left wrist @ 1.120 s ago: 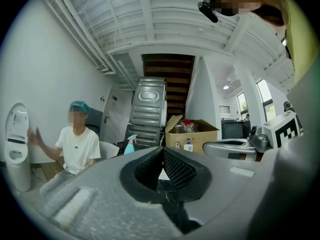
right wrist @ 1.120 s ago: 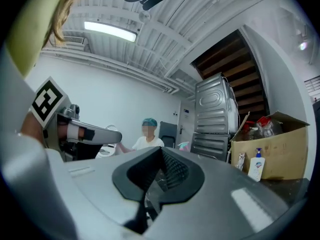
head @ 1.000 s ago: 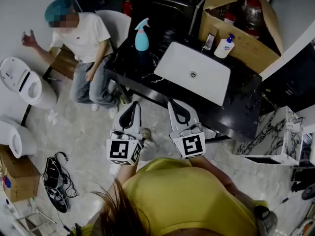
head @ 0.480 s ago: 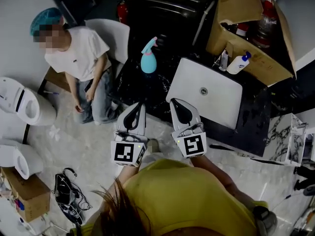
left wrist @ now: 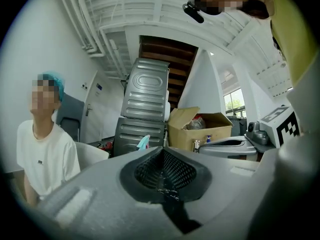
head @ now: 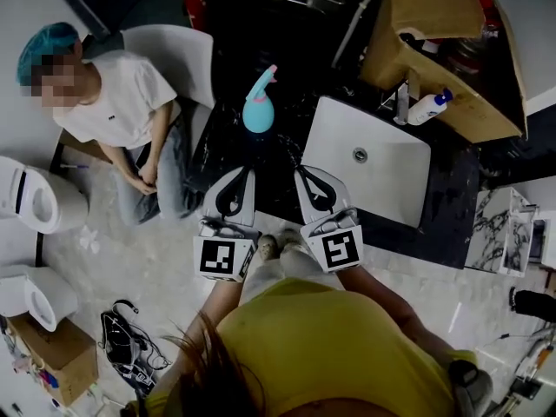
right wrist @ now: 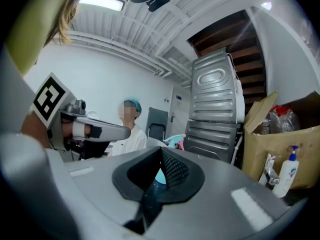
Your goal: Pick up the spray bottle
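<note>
Black counter (head: 439, 220) bears one white sink (head: 373, 159) and one teal spray bottle (head: 258, 104), upright, just left of the sink. Two tools, left gripper (head: 246, 172) and right gripper (head: 301, 172), both closed and empty, point toward it. One cardboard box (head: 434, 11), one pump bottle (head: 428, 108) and one seated person (head: 113, 102) are nearby.

Dim and underexposed from above; left of the cardboard box (head: 434, 59), blacks crushed. Brighter in gripper views: window (left wrist: 233, 104) glare above that box, fisheye bending, dark corners.

Spray bottle (head: 258, 104) left of sink (head: 347, 185), box (head: 434, 11) behind
</note>
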{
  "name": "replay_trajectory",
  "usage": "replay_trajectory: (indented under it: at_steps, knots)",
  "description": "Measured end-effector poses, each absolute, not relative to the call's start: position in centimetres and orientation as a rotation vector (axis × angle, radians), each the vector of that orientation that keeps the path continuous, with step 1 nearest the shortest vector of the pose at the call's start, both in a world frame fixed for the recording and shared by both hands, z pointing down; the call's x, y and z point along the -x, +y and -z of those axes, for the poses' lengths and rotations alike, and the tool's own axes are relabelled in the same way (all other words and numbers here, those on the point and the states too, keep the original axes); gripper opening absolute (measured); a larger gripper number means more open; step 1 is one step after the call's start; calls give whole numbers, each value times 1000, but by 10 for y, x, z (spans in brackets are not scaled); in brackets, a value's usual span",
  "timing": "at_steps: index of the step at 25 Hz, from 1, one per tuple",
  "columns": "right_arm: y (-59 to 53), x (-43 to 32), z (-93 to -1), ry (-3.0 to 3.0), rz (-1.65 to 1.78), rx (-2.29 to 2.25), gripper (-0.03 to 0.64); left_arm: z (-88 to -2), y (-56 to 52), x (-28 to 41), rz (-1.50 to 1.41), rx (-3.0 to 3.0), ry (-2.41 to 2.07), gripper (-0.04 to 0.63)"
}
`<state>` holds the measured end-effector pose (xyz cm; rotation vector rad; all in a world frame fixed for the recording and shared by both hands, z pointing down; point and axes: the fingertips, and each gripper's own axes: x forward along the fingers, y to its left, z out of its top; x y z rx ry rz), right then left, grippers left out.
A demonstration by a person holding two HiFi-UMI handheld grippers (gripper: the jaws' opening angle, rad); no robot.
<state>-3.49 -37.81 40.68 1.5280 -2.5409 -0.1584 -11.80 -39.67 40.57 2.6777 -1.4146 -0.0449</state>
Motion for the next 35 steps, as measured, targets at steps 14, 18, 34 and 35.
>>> replay_trajectory:
  at_steps: [14, 18, 34, 35]
  knots:
    - [-432, 29, -433, -2544, 98, -1496, 2, -443, -452, 116, -29, -2657, -1449, 6]
    - [-442, 25, -439, -2540, 84, -1494, 2, -460, -468, 109, -94, -2635, -1418, 104]
    - [-472, 3, -457, -2491, 22, -1533, 2, -518, -547, 80, -296, -2619, -1349, 409]
    - [-473, 2, -456, -2488, 20, -1538, 2, -521, -552, 77, -306, -2617, -1340, 427]
